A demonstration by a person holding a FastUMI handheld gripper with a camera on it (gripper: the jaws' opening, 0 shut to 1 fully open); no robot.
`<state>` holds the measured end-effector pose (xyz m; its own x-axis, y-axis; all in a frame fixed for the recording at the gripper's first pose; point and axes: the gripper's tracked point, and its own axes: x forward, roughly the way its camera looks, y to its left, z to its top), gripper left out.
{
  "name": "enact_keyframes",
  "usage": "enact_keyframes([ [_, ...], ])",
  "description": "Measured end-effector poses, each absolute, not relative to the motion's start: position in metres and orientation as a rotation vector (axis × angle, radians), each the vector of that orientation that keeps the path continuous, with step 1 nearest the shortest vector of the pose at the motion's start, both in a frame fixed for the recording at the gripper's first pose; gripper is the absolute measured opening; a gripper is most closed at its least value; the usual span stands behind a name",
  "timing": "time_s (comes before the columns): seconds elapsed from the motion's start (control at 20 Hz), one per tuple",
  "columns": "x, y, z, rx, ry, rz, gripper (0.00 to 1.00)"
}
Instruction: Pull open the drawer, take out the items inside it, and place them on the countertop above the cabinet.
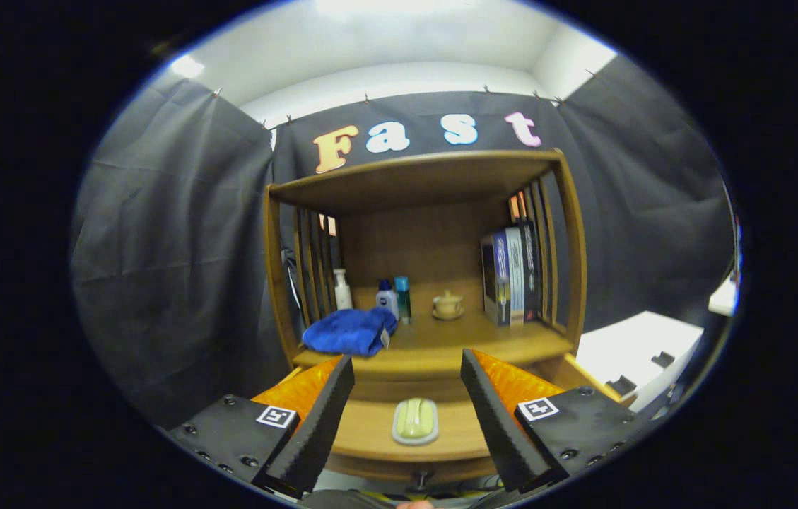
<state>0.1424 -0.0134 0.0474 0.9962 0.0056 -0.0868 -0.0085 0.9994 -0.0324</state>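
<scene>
- Gripper view: the gripper (pixel 407 375) has its jaws spread wide apart with nothing held; its two fingers (pixel 314 424) stand to either side of the open drawer.
- The pulled-out wooden drawer (pixel 363 431) lies below and between the fingers, with its front edge and small dark knob (pixel 421 478) nearest the camera.
- A pale yellow-green oblong soap bar in a light rounded dish (pixel 415 420) rests on the drawer floor, between the two fingers and touching neither.
- Beyond the fingertips is the brown wooden cabinet (pixel 572 233) with slatted sides and a top shelf; its countertop (pixel 455 339) sits just above the drawer.
- A crumpled bright blue cloth (pixel 350 331) lies at the left front of the countertop.
- Behind the cloth, a white pump bottle (pixel 342 288) stands by the left slats; a white bottle with a dark blue label (pixel 387 297) and a teal-capped bottle (pixel 403 297) stand just beside each other.
- A small cream-coloured lidded cup on a saucer (pixel 447 305) sits near the middle of the countertop, apart from the bottles.
- Upright blue, white and dark boxes (pixel 510 272) lean against the right slats.
- A white table surface (pixel 635 346) lies to the right of the cabinet.
</scene>
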Motion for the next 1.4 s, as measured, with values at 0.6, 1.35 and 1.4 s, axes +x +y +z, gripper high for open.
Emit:
enact_keyframes([
  [0.6,0.271,-0.021,-0.127,-0.025,0.71,-0.021,0.99],
  [1.35,0.256,-0.039,-0.221,-0.08,1.047,-0.087,0.91],
  [1.4,0.256,-0.04,-0.223,-0.066,1.058,-0.088,0.88],
])
